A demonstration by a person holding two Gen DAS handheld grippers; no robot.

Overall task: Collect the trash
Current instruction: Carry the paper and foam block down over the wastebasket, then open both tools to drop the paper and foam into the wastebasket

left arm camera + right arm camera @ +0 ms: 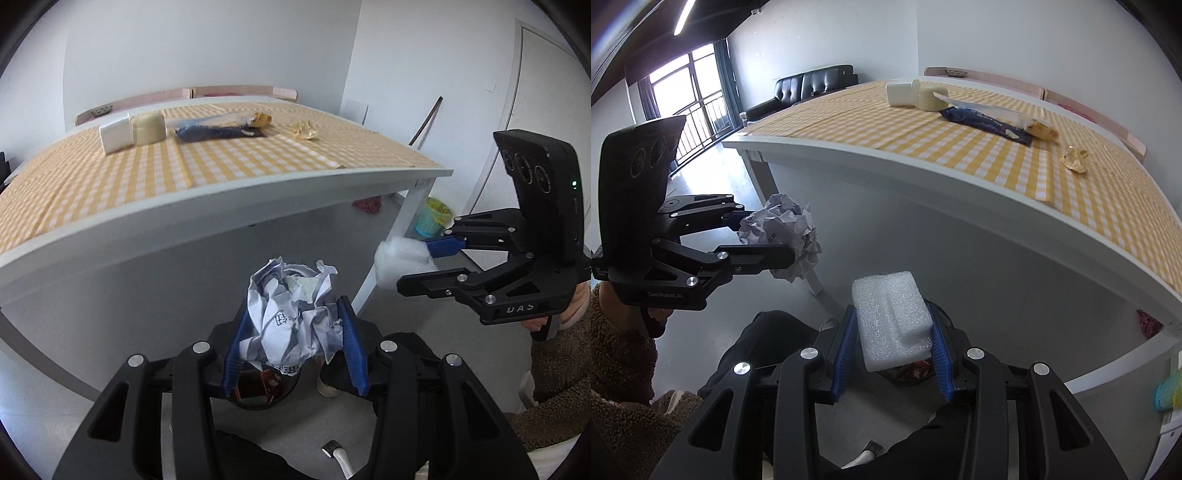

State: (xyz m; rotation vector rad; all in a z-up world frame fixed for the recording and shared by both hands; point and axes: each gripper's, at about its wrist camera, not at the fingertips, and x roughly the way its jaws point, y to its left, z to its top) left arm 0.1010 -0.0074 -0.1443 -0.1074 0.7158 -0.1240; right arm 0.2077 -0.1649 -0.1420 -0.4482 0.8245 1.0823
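Observation:
My left gripper (293,325) is shut on a crumpled paper ball (291,317) and holds it over a dark bin (258,387) on the floor, in front of the table. It also shows in the right wrist view (768,236) with the paper ball (783,229). My right gripper (894,343) is shut on a white foam block (890,317) above the same bin (912,373); it shows in the left wrist view (417,258) with the foam block (402,258). On the table lie a dark blue wrapper (218,131), a clear bag with yellow scraps (255,120) and a yellow crumpled wrapper (304,129).
A white table with a yellow checked cloth (147,173) stands ahead. A white box (116,134) and a cream cup (147,127) lie on it. A teal basket (430,218) and a red mop head (367,205) sit beyond the table leg. A black sofa (812,85) stands far left.

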